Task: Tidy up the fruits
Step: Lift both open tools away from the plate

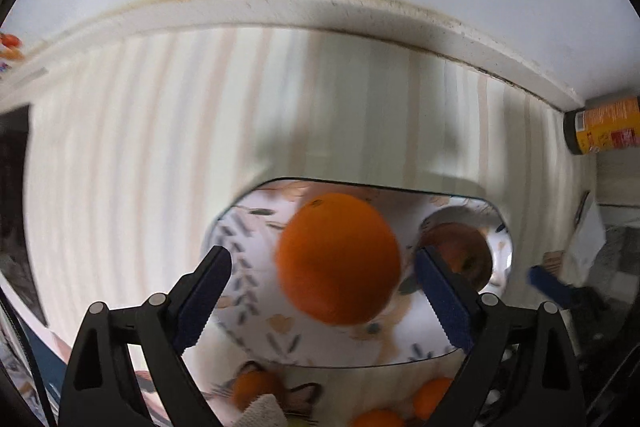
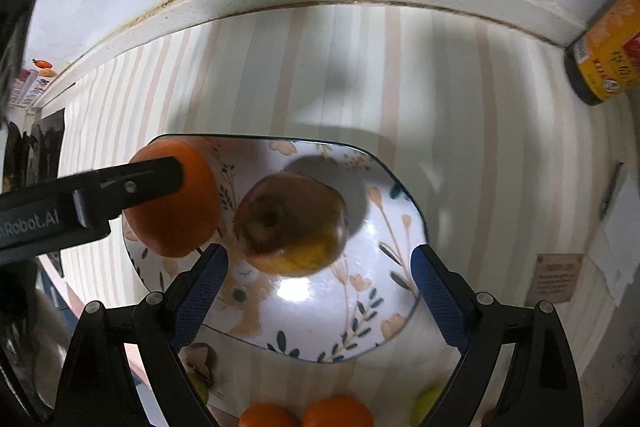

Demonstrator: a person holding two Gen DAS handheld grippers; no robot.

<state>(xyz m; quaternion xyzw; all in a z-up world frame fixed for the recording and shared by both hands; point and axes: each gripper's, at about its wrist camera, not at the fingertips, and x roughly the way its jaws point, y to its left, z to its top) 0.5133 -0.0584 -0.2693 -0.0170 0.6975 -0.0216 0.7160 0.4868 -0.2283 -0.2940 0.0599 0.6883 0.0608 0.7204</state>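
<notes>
Right wrist: apple (image 2: 292, 223) mid-plate (image 2: 384, 291), orange (image 2: 176, 203) at left rim.

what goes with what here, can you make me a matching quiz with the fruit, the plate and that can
Things:
1. orange
2. apple
3. plate
4. can

Descriptions:
A. yellow label, far right by the wall
B. flowers and leaves printed on it, holds both fruits
C. between the open jaws of the left gripper
D. reddish brown with a yellow patch, stem dimple showing

Pairs: 1-C, 2-D, 3-B, 4-A
</notes>
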